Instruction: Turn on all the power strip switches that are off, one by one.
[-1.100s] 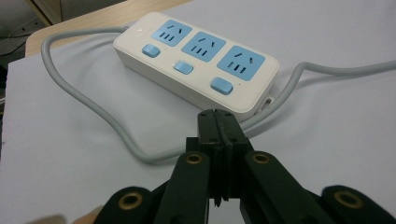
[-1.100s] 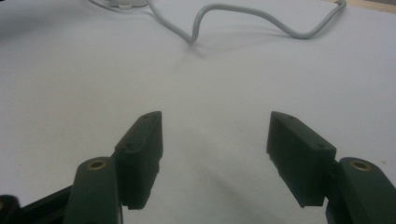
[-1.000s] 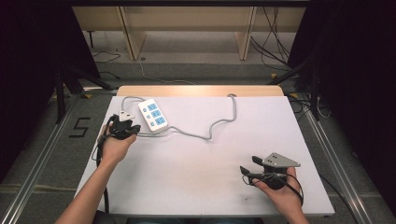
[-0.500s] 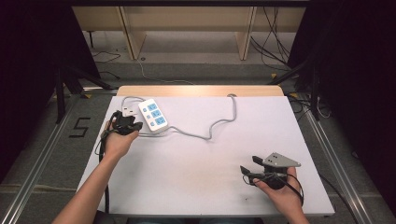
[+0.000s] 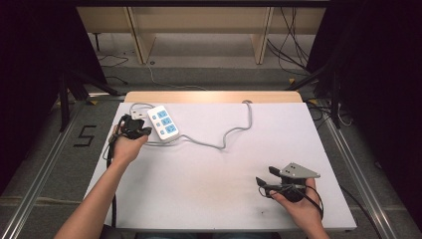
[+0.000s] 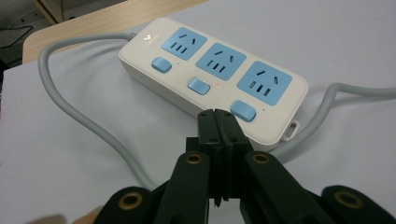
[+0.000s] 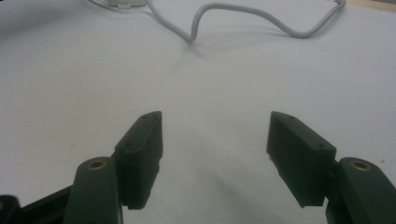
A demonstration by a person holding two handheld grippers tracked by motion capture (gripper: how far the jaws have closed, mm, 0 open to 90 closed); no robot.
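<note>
A white power strip (image 5: 163, 122) (image 6: 212, 79) with three blue sockets and three blue switches lies at the table's far left. Its grey cable (image 5: 229, 133) (image 7: 243, 18) snakes right toward the far edge. My left gripper (image 5: 142, 130) (image 6: 217, 116) is shut with nothing between its jaws; its tips hover just short of the strip's near side, close to the end switch (image 6: 243, 110). My right gripper (image 5: 265, 176) (image 7: 215, 140) rests open over bare table at the near right, holding nothing.
The white table top (image 5: 209, 169) has a wooden strip (image 5: 214, 96) along its far edge. Wooden shelving (image 5: 199, 25) and loose cables lie on the floor beyond. A "5" mark (image 5: 84, 135) is taped on the floor at left.
My left gripper has crept a little to the right, nearer the power strip. The right gripper has stayed put.
</note>
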